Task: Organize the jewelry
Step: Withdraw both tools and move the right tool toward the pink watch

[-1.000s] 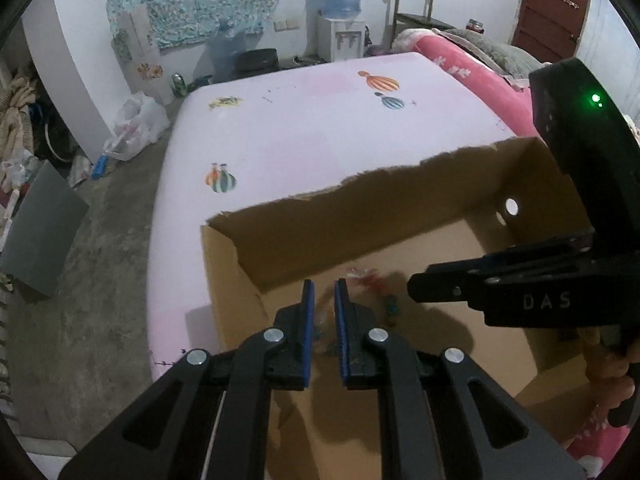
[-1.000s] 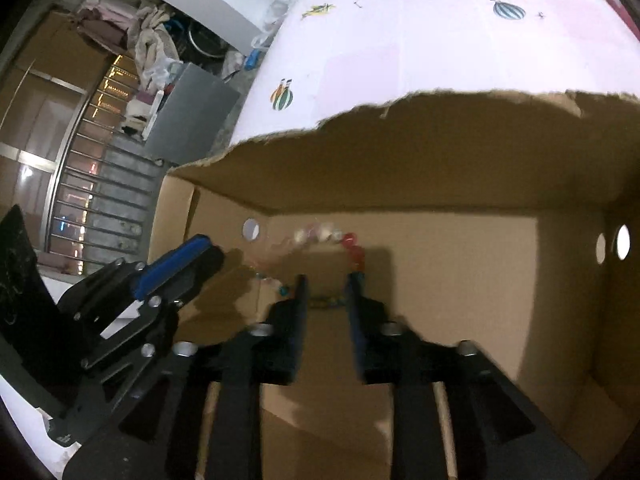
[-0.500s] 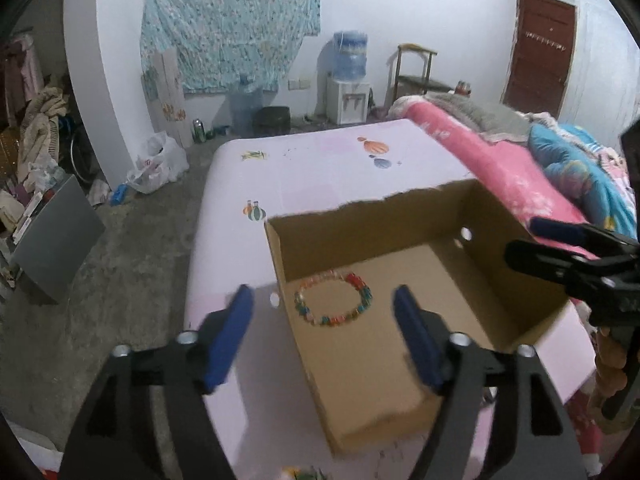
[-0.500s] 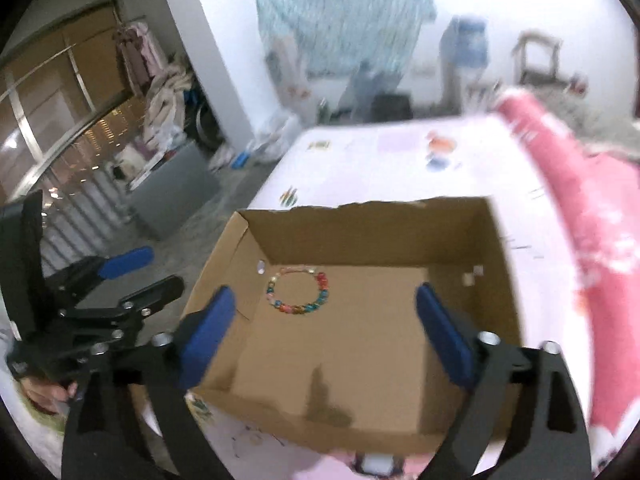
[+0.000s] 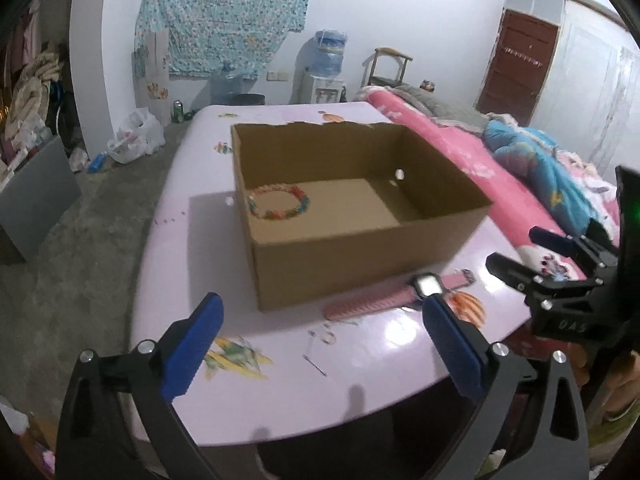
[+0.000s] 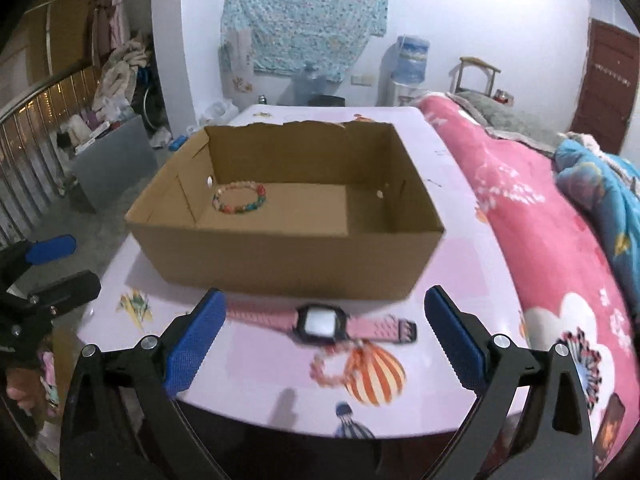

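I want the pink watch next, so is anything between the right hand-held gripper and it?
Nothing visible. The pink watch lies flat on the table, in front of the cardboard box, with the right hand-held gripper open above it.

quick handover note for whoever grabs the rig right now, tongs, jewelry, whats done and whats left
Left tongs: opening wide, empty.
Right tongs: wide open, empty.
Done: beaded bracelet lies in the cardboard box, far left corner.
Left: pink watch on the table in front of the box; small pink bead bracelet just nearer than it. A few tiny items near the left tongs, too blurred to name.
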